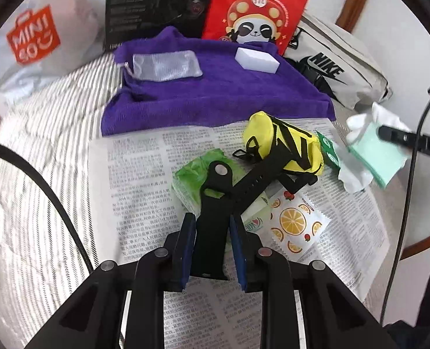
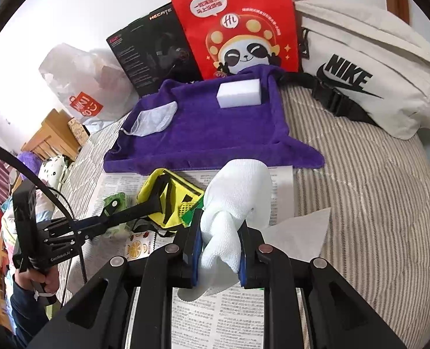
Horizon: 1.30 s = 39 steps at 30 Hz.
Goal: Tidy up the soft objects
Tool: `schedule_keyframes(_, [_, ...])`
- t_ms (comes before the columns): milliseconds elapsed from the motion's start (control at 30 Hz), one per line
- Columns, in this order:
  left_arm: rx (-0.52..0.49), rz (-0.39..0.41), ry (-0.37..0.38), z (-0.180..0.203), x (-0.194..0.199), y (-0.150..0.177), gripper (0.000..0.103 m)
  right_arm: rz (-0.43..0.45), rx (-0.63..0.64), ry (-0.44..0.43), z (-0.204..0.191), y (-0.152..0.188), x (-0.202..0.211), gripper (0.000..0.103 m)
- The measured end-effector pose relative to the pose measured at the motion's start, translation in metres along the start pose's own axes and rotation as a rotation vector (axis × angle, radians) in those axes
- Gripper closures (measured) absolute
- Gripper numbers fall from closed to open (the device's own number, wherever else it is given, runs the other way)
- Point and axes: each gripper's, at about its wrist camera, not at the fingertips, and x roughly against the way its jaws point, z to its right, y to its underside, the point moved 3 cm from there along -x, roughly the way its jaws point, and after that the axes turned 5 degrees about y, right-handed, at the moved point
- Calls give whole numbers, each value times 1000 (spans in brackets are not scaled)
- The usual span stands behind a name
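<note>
On the newspaper (image 1: 145, 174) lies a black strap (image 1: 215, 192) with a round stud, and my left gripper (image 1: 212, 232) is shut on its near end. The strap runs toward a yellow pouch (image 1: 284, 142) with black bands. Under the strap lies a crumpled green packet (image 1: 191, 177); an orange-slice printed packet (image 1: 296, 224) lies to its right. My right gripper (image 2: 219, 244) is shut on a white textured cloth (image 2: 238, 192), raised over the newspaper's right side. The purple towel (image 2: 215, 136) behind carries a white sponge block (image 2: 239, 93) and a clear mesh pouch (image 2: 153, 119).
Against the wall stand a red panda bag (image 2: 238, 23), a black box (image 2: 151, 55) and a white Miniso bag (image 1: 31, 37). A white Nike bag (image 2: 360, 69) lies at the back right. Everything rests on a striped bedcover (image 2: 374, 203). A person's hand (image 2: 44, 282) holds the left gripper.
</note>
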Motion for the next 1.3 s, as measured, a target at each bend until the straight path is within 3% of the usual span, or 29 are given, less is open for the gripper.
schedule_keyframes(133, [37, 5, 18, -6, -8, -5, 75, -15, 10, -11, -5, 1, -7, 83])
schedule_keyframes(267, [15, 1, 8, -1, -13, -15, 85, -25, 22, -16, -10, 1, -10, 83])
schedule_keyframes(367, [-3, 14, -5, 1, -7, -20, 87, -28, 24, -16, -11, 2, -11, 83])
schedule_keyframes(600, [39, 34, -11, -10, 1, -18, 88, -31, 30, -21, -12, 0, -12, 83])
schedule_keyframes(667, [65, 54, 8, -16, 6, -19, 96, -28, 28, -20, -11, -1, -11, 83])
schedule_keyframes(800, [112, 77, 19, -30, 14, -24, 96, -21, 27, -17, -10, -4, -8, 83])
schedule_keyframes(933, [100, 33, 34, -34, 5, -25, 96, -31, 31, -20, -11, -3, -12, 83])
schedule_keyframes(1000, [96, 24, 7, -35, 1, -24, 96, -36, 34, -20, -12, -2, -13, 83])
schedule_keyframes(1067, [107, 19, 7, -39, 0, -22, 89, -44, 34, -22, -12, -2, -16, 83])
schedule_keyframes(1100, [115, 28, 12, -40, 1, -22, 75, -48, 34, -22, -12, -2, -17, 83])
schedule_keyframes(1167, [103, 22, 14, -39, 1, -19, 58, -54, 35, -21, -12, -1, -19, 83])
schedule_keyframes(1300, [34, -1, -104, -34, -2, -15, 55, -64, 31, -26, -13, -1, -23, 83])
